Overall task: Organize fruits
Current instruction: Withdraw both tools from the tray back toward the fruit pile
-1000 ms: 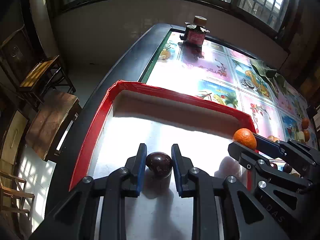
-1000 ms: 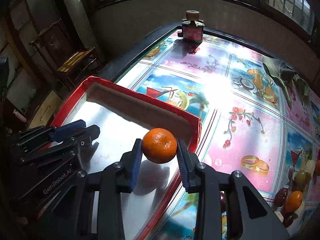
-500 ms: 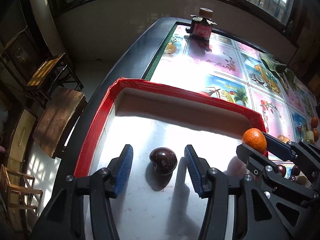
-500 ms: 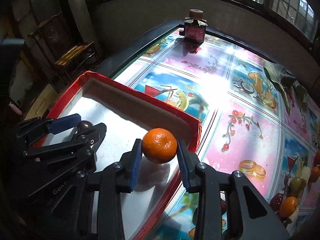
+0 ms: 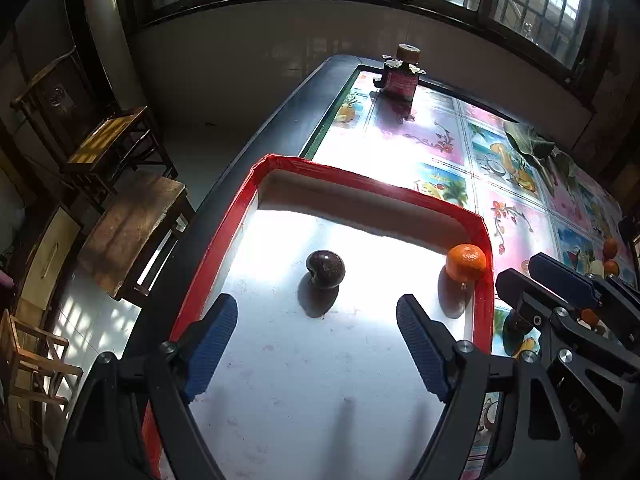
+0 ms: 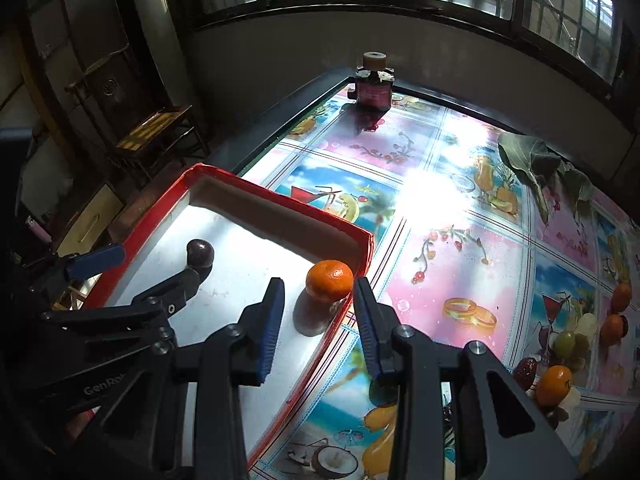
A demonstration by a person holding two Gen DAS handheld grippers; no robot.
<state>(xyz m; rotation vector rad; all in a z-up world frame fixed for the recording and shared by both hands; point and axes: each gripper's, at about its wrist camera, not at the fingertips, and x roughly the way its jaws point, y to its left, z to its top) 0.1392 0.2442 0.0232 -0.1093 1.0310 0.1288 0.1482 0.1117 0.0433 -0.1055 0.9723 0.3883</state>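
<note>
Both fruits now lie on the white floor of the shallow red-rimmed tray point(image 5: 236, 224), which sits at the table's edge on a glossy fruit-print tablecloth point(image 6: 460, 216).

Left gripper point(image 5: 316, 344): jaws opening, already spread wide, nothing between the blue pads. The dark glossy plum-like fruit point(image 5: 325, 269) sits free on the tray floor just ahead of the fingertips, casting its own shadow, near the tray's middle. Judged released on purpose there, well clear of the rim so it cannot roll out.

Right gripper point(image 6: 318, 316): jaws fairly narrow, but the pads show no contact with anything. The small orange mandarin point(image 6: 330, 281) rests on the tray floor just beyond the tips, close against the inner right wall near the far right corner. In the left wrist view the same mandarin point(image 5: 466, 262) stands alone by the rim with the right tool apart from it. The wall likely serves as a stop.

Remaining loose fruit point(image 6: 568, 344) lies in a cluster on the cloth at the far right: oranges, a green one, dark ones. Judgement: two pieces sorted, several left; the next reach should go to that cluster. A dark red jar with a cork lid point(image 6: 374, 84) stands at the table's far end, untouched.
</note>
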